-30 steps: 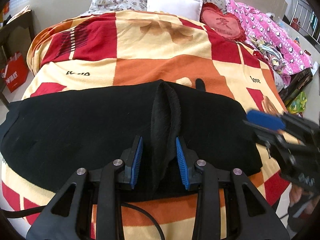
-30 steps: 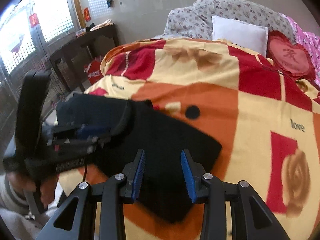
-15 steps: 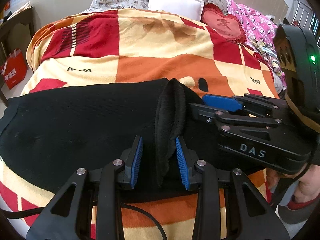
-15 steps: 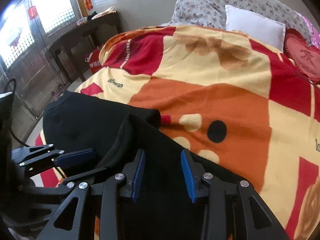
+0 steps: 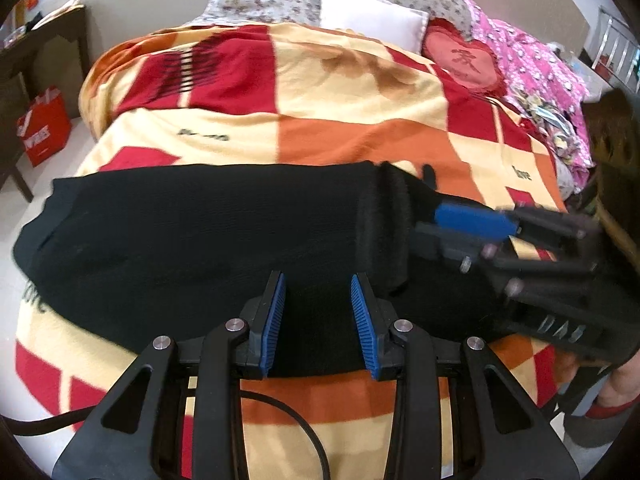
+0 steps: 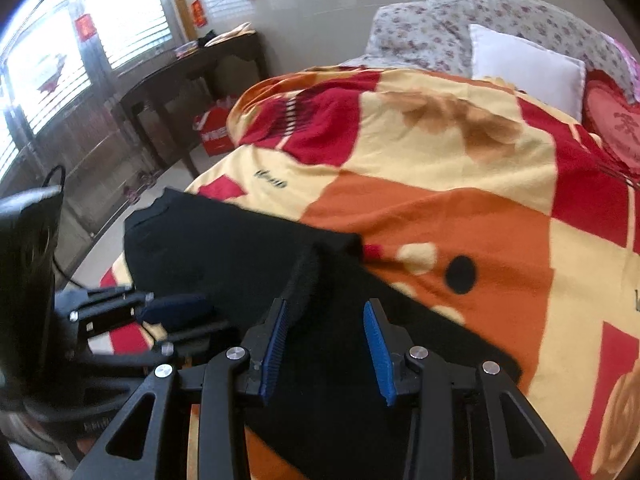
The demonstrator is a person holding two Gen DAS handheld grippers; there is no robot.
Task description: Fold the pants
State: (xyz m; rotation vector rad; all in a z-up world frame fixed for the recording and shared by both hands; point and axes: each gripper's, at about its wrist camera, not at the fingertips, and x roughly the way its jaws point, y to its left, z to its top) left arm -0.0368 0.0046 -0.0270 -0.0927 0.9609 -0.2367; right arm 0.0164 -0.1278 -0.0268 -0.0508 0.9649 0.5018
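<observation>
Black pants lying across the near end of a bed, both grippers open over them.

The bed is wearing a red, orange and cream blanket, with a white pillow and a red heart cushion sitting at its far end. The pants are stretching sideways across the near part of the blanket, one end hanging toward the bed's left edge, and a raised fold is standing up right of their middle. The left gripper is hovering over the pants' near edge just left of that fold, fingers spread apart and holding nothing. The right gripper is reaching in from the right of the fold, fingers likewise parted and gripping nothing, its left pad sitting just beside the fold's near end.
</observation>
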